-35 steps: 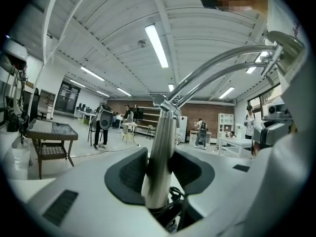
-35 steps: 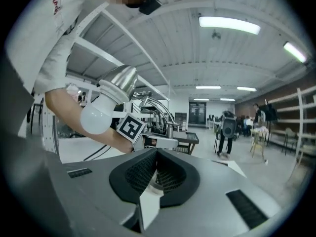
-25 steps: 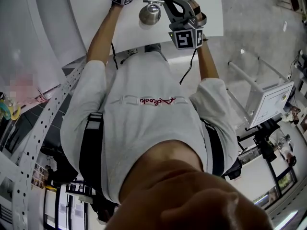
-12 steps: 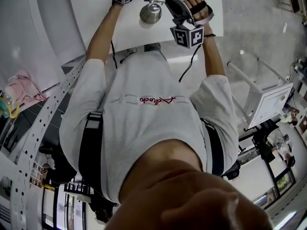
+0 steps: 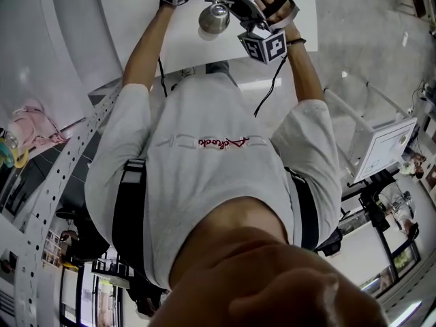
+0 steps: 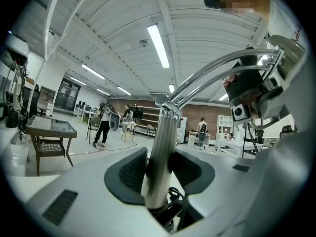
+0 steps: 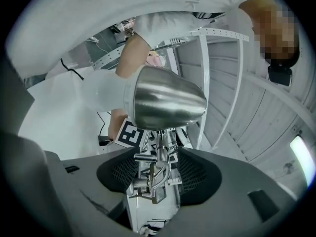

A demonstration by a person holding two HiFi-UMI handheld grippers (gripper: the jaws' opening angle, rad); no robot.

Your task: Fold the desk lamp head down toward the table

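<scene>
The desk lamp's brushed-metal head (image 5: 213, 18) hangs over the white table (image 5: 136, 26) at the top of the head view. My left gripper (image 6: 159, 164) is shut on the lamp's upright chrome post (image 6: 160, 147), from which the curved arm (image 6: 217, 68) runs up to the right. My right gripper (image 7: 158, 169) sits just under the lamp head (image 7: 165, 102). Its jaws are opening, and the small metal joint (image 7: 153, 179) below the head stands between the pads without touching them. In the head view the right gripper (image 5: 248, 5) lies right beside the head.
A white frame with a panel (image 5: 381, 148) stands on the floor to the right. Perforated rails (image 5: 68, 162) and a pink object (image 5: 34, 125) lie to the left. Far off in the left gripper view are people and a dark side table (image 6: 47, 130).
My right gripper has rolled about its own axis and shifted up and left toward the lamp head. Its marker cube now faces differently. The left gripper has kept still.
</scene>
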